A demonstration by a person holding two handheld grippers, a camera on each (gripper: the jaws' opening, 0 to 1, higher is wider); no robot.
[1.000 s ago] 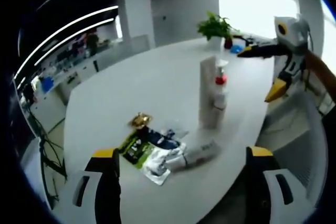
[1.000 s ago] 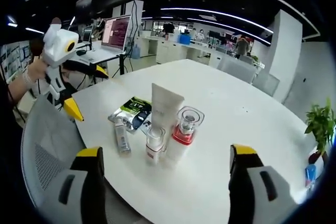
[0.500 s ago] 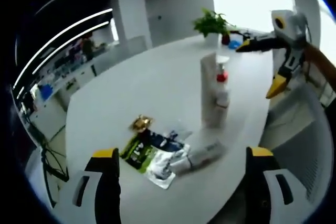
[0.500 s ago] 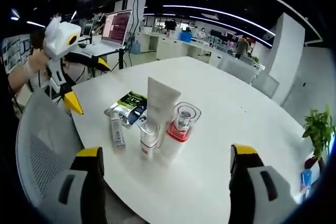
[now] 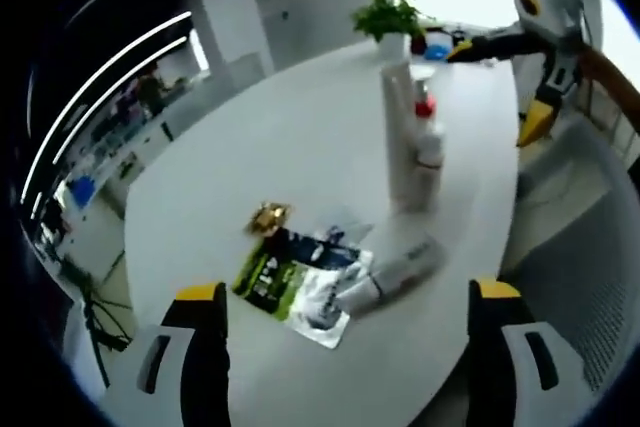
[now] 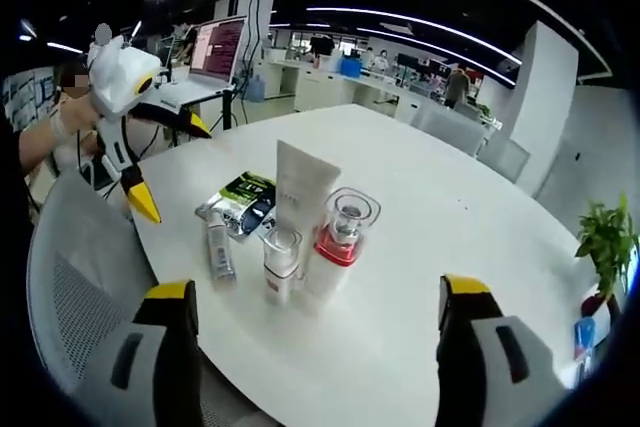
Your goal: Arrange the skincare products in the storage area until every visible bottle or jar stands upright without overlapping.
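Your landmark is the tall white squeeze tube [image 6: 303,179] standing upright near the middle of the round white table [image 6: 440,217]. In the right gripper view, a clear-capped bottle with a red collar [image 6: 338,245] stands just beside the tube, and a small white bottle with a clear cap [image 6: 279,265] stands just in front of it. A small silver-white tube [image 6: 217,247] lies flat on the table beside the tall tube, and flat sachets in green, black and white [image 6: 245,204] lie behind that lying tube.

Your right hand-held gripper [image 6: 315,347] hangs above the table with its jaws spread wide and nothing between them; the standing group sits ahead of it, apart from both jaws.

In the left gripper view, your left hand-held gripper [image 5: 345,347] is also wide open and holds nothing. The lying tube [image 5: 395,269] and the sachets [image 5: 290,282] are nearest to it, ahead between the jaws but not touching them. A small crumpled gold wrapper [image 5: 268,215] lies beyond the sachets. The tall tube [image 5: 400,137] stands further off, with a potted green plant [image 5: 388,19] well behind it.
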